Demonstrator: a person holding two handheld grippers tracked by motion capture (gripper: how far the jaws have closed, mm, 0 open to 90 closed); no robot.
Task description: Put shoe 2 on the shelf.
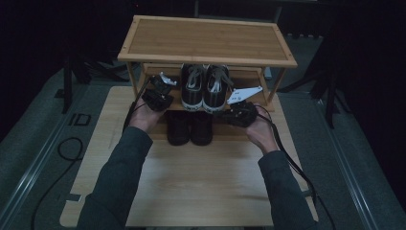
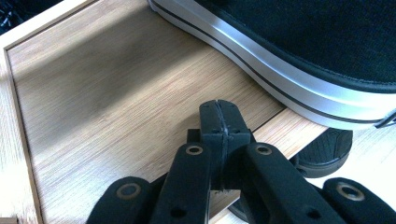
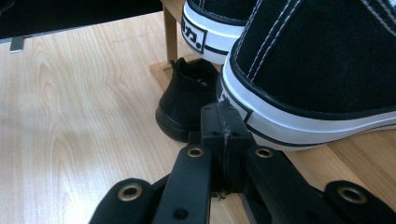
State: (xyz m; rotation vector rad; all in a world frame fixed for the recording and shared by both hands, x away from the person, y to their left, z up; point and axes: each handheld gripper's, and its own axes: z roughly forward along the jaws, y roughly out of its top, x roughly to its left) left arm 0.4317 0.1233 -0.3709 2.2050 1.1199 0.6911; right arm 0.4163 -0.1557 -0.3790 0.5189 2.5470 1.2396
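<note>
A pair of black canvas sneakers with white soles stands on the lower shelf of a bamboo shoe rack. My left gripper is shut and empty, just left of the left sneaker, its closed tips over the shelf board. My right gripper is also shut and empty. Its tips sit close against the white heel of the right sneaker. The other sneaker's heel shows beyond. Under the shelf a pair of black shoes stands on the table.
The rack stands at the far end of a light wooden table. One black shoe is beside the rack's leg, and a black sole peeks from under the shelf edge. Cables trail from both grippers.
</note>
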